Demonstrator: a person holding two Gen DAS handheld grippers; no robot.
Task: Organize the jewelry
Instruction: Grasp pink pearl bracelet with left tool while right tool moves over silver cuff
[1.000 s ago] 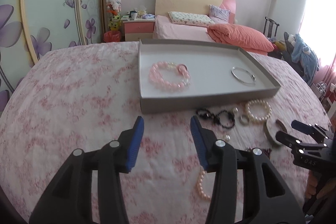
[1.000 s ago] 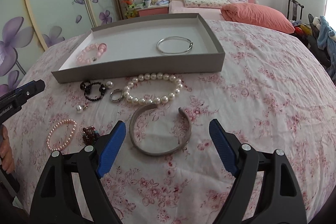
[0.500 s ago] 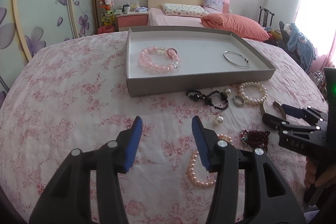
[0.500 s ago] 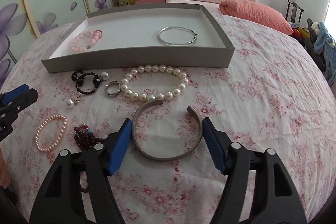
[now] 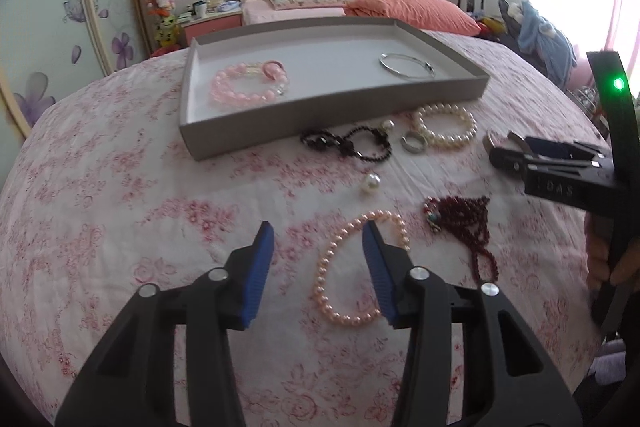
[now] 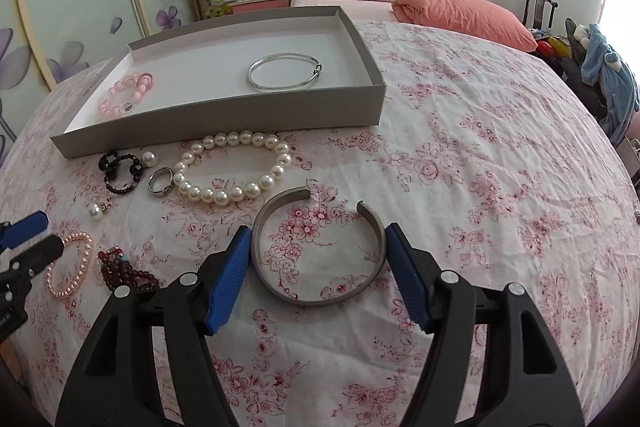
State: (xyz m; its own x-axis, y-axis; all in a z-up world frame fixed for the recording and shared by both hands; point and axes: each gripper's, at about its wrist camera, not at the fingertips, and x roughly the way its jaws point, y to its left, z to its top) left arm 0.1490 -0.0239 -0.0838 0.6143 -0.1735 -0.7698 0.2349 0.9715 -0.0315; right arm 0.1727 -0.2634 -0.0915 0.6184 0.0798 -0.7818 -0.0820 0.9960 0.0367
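Straddling cuff bangle [image 6: 318, 259]: R tongs [image 6: 318, 259], blue pads [image 6: 230, 275] beside it.

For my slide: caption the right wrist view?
Right tongs straddle an open grey cuff bracelet on the floral bedspread.

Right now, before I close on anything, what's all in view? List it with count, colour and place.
tray: 1, grey, far side of the bedspread
pink bracelet: 1, in tray, left
bangle: 1, silver, in tray, right
white pearls: 1 strand, in front of tray
ring: 1, silver, touching white pearls' left
black beads: 1, left of ring
pearl earrings: 2, white, one by black beads, one nearer
pink pearls: 1 strand, under left gripper's right finger
red beads: 1, dark, right of pink pearls
cuff: 1, grey, between right gripper's fingers
left gripper: open
right gripper: open, straddling cuff
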